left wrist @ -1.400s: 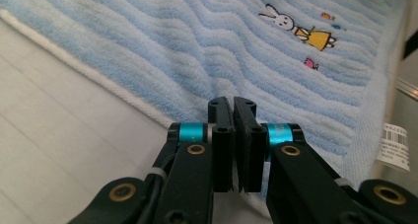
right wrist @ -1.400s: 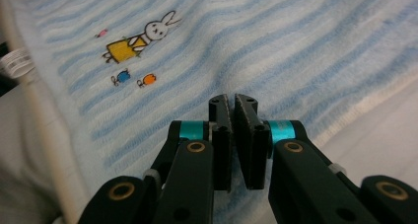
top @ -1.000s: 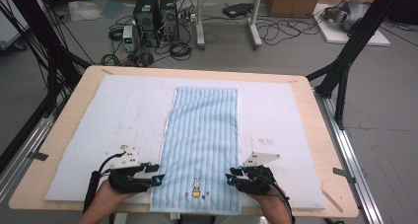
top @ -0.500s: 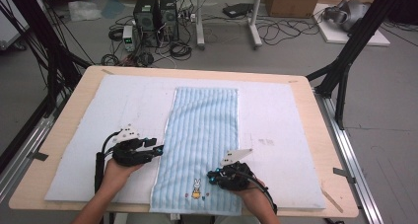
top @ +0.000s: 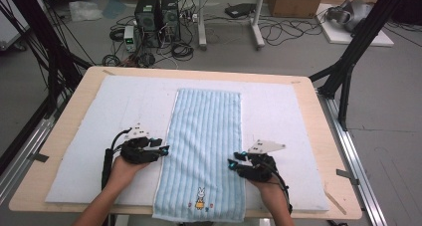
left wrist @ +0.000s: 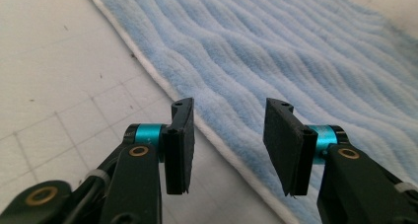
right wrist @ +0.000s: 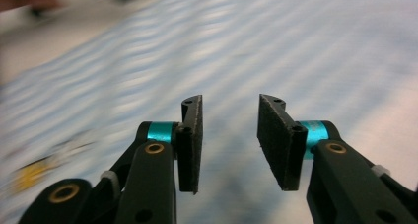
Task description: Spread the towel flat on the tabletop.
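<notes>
**Both grippers flank a striped blue towel laid lengthwise on the mat**

From my remote seat, the blue towel lies flat in the centre of the high view, its long axis running from the bottom edge of the frame up toward the middle, one short end hanging at the near table edge and the other pointing away toward the computers on the floor. A small rabbit motif sits near the lower end, upright as I see it. The towel rests on a white mat that covers the wooden table.

The left gripper sits at lower left of the frame, just beside the towel's left long edge; in the left gripper view its jaws stand apart with nothing between them, straddling the towel's white hem (one jaw over the mat, the other over the pile). The right gripper sits at lower right, at the towel's right long edge. Its jaws have just been opening and stand spread with nothing between them, the towel blurred beneath in the right gripper view.
</notes>
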A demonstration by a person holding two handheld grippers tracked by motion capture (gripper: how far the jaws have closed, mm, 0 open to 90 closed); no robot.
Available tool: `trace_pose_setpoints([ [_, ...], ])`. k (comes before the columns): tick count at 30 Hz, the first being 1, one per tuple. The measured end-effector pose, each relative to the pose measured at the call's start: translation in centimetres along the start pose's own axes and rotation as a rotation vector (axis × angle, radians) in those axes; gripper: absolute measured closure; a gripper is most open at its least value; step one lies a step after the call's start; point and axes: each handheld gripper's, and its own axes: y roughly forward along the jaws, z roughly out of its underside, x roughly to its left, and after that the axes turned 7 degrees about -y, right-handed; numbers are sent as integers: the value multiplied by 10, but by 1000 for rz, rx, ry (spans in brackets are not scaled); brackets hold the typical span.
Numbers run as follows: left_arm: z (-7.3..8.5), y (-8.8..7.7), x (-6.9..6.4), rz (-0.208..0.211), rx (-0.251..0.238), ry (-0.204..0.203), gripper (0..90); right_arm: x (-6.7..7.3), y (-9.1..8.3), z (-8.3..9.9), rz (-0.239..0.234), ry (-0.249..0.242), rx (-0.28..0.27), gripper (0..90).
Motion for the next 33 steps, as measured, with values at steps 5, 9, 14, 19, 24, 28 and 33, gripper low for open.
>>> trace_pose_setpoints([
  [5,-7,15,0,-46,31,22,603,-19,5,0,150,44,32,639],
  [9,-7,17,-4,-75,41,87,722,-28,20,-3,169,44,75,666],
  [14,-7,14,-9,-94,59,113,873,-28,33,-5,163,-7,147,840],
  [19,0,3,-6,-106,62,76,877,-25,33,-7,203,-45,164,829],
  [24,1,-3,-3,-99,67,46,852,-23,30,-8,202,-41,143,770],
  [28,-4,-2,7,-107,12,5,620,-26,25,-10,178,-3,75,715],
  [33,-27,7,26,-102,-59,-17,568,-23,30,-10,165,-26,90,679],
])
